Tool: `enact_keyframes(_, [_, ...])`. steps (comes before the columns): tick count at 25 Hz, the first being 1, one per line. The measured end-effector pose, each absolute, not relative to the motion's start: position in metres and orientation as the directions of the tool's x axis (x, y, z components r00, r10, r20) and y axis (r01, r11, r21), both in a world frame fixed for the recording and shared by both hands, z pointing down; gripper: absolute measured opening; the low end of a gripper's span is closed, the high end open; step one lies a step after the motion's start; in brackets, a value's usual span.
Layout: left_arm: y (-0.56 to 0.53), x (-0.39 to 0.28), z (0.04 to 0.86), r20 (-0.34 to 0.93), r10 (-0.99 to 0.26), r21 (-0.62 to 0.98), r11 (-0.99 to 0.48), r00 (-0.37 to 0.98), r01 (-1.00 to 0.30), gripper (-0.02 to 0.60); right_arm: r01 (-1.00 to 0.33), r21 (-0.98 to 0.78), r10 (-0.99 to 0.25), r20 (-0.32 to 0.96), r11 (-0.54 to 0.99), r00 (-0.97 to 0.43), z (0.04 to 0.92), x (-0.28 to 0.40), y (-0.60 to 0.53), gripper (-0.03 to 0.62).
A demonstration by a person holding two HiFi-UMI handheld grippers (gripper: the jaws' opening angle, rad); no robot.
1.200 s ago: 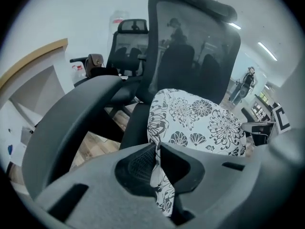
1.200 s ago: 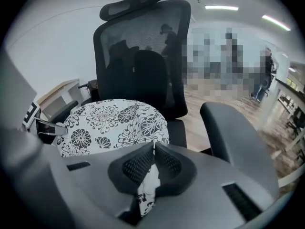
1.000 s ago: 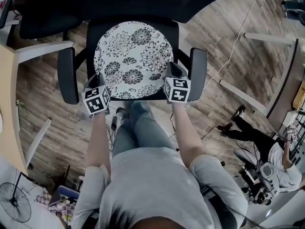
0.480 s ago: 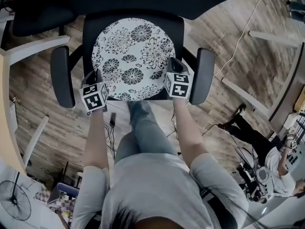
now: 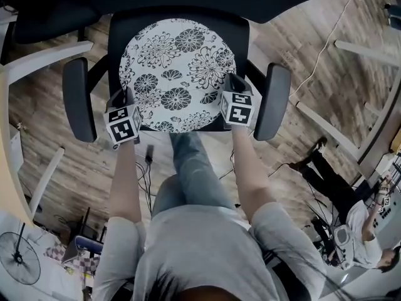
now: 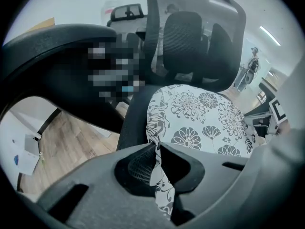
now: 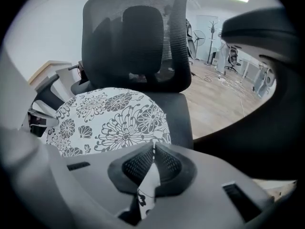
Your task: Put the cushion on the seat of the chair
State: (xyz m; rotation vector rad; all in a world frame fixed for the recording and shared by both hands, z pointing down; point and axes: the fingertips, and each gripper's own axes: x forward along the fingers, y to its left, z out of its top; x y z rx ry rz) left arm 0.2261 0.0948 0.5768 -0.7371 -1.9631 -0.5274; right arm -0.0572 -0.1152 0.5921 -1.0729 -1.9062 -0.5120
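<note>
A round white cushion with black flower print lies flat over the black seat of an office chair, between its two armrests. Whether it rests fully on the seat I cannot tell. My left gripper is shut on the cushion's near left edge, and a fold of printed fabric runs between its jaws. My right gripper is shut on the near right edge, with the fabric pinched the same way. The mesh backrest stands behind the cushion.
The chair's left armrest and right armrest flank my grippers closely. A light wooden desk stands at the left, another dark chair at the upper left. A person crouches at the lower right. Cables cross the wooden floor.
Both grippers have sunk with the cushion toward the seat, keeping their hold on its edges. The cushion now sits lower between the armrests.
</note>
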Motion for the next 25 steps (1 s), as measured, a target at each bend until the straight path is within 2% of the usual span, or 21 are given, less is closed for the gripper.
enact_keyframes(10, [0.099,0.227,0.579,0.861,0.316,0.056,0.72,-0.399,0.692,0.021,0.819,-0.082,0.488,0.835,0.568,-0.254,0.599,-0.057,-0.114,0.018])
enact_keyframes(11, [0.1,0.227,0.578,0.857,0.323,0.053,0.72,-0.402,0.691,0.032,0.818,-0.091,0.493,0.833,0.568,-0.25,0.597,-0.056,-0.114,0.018])
enact_keyframes(13, [0.103,0.226,0.574,0.851,0.338,0.043,0.718,-0.402,0.694,0.099,0.816,-0.111,0.509,0.826,0.568,-0.242,0.593,-0.054,-0.112,0.018])
enact_keyframes(15, [0.107,0.225,0.568,0.846,0.353,0.028,0.719,-0.399,0.695,0.136,0.808,-0.119,0.519,0.818,0.577,-0.25,0.586,-0.054,-0.112,0.018])
enact_keyframes(22, [0.114,0.221,0.545,0.817,0.41,-0.019,0.722,-0.406,0.691,0.204,0.77,-0.144,0.558,0.771,0.622,-0.307,0.554,-0.051,-0.113,0.018])
enact_keyframes(25, [0.117,0.22,0.529,0.8,0.428,-0.023,0.722,-0.42,0.692,0.209,0.77,-0.174,0.589,0.75,0.614,-0.3,0.54,-0.04,-0.11,0.018])
